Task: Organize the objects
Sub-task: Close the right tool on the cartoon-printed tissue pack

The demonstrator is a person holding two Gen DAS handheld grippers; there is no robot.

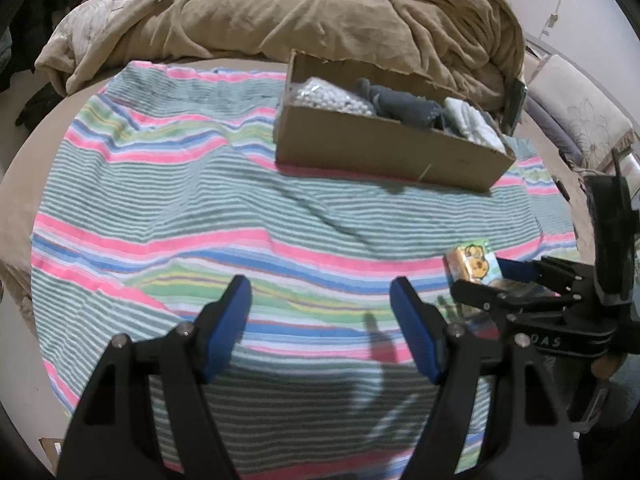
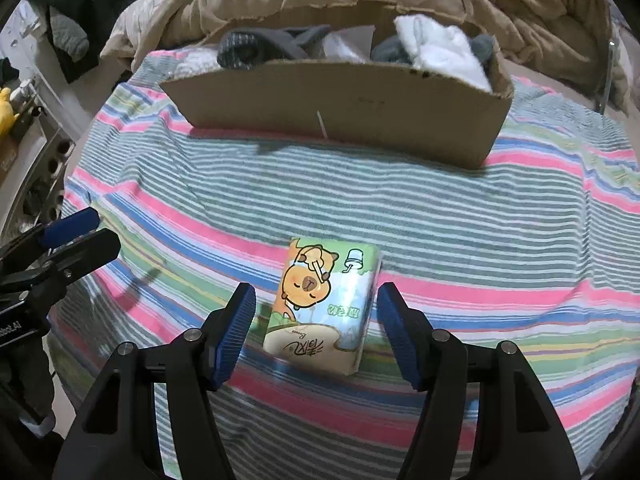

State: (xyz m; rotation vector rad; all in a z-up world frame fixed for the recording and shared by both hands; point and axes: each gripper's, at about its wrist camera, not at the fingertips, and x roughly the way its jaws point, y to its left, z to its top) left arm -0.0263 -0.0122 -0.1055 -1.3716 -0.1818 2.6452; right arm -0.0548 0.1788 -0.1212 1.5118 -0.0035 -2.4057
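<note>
Right wrist: right hand-held gripper point(image 2: 316, 312) spread wide around tissue pack point(image 2: 324, 308), gripping nothing.

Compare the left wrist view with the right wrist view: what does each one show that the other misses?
Only the left wrist view shows the bag of white beads in the cardboard box, and the left tongs open over bare striped towel. Only the right wrist view shows the tissue pack's cartoon front, lying between the open right tongs, plus a yellow toy at the left edge. Both show the box, grey and white socks inside, the brown blanket, the towel and the pack.
</note>
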